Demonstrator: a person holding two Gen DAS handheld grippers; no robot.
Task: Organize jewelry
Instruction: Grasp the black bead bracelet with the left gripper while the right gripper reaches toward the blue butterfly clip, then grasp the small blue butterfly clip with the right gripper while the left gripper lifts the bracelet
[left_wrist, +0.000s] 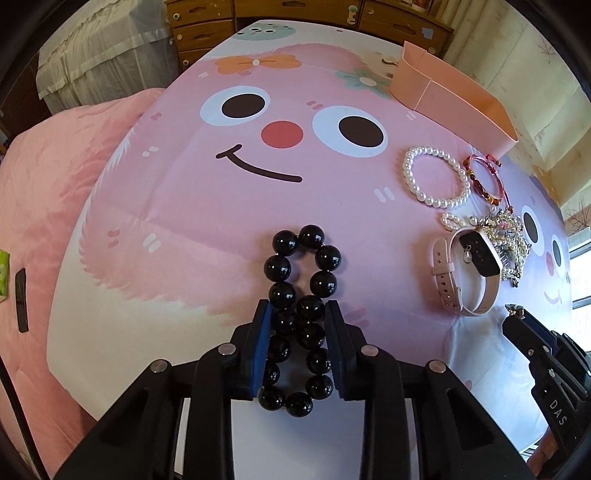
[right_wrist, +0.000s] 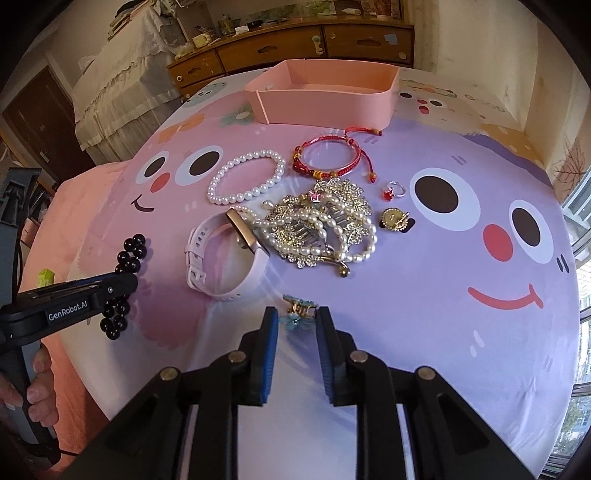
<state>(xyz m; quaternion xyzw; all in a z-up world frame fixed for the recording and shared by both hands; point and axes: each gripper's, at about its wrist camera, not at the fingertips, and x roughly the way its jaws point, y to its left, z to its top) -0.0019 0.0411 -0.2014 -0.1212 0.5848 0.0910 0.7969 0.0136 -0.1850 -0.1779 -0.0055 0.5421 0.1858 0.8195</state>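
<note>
Left wrist view first: the left gripper (left_wrist: 298, 321) sits low over the pink cartoon-face bedsheet (left_wrist: 184, 206), and its blue-padded fingers (left_wrist: 261, 339) are pinched in on the string of large glossy black beads (left_wrist: 301, 306), pressing the loop into a figure-eight with beads bulging out ahead of and behind the pads. Off to the right lies a round white pearl bracelet (left_wrist: 436, 177), and touching its right side is a red woven cord bangle (left_wrist: 485, 179). Just nearer sits a pale pink strap smartwatch (left_wrist: 467, 275), standing on its edge, leaning against a tangled pile of silver rhinestone pieces and pearls (left_wrist: 506, 240). Beyond them all stands an open pink cardboard box (left_wrist: 454, 99). The right gripper (left_wrist: 517, 314) pokes in at the lower right edge.

Over to the right wrist view: that gripper's jaws stand partly apart, flanking a small blue flower hair claw clip (right_wrist: 297, 314) resting on the purple part of the sheet; whether the pads touch it, I cannot tell. Ahead, the smartwatch and the pearl-and-rhinestone heap sit side by side, touching. Farther right, well apart from the heap, a small silver ring with a red stone (right_wrist: 393, 191) and a round gold brooch (right_wrist: 394, 219). The pink box stands at the far end, beside a wooden drawer cabinet (right_wrist: 295, 44).
</note>
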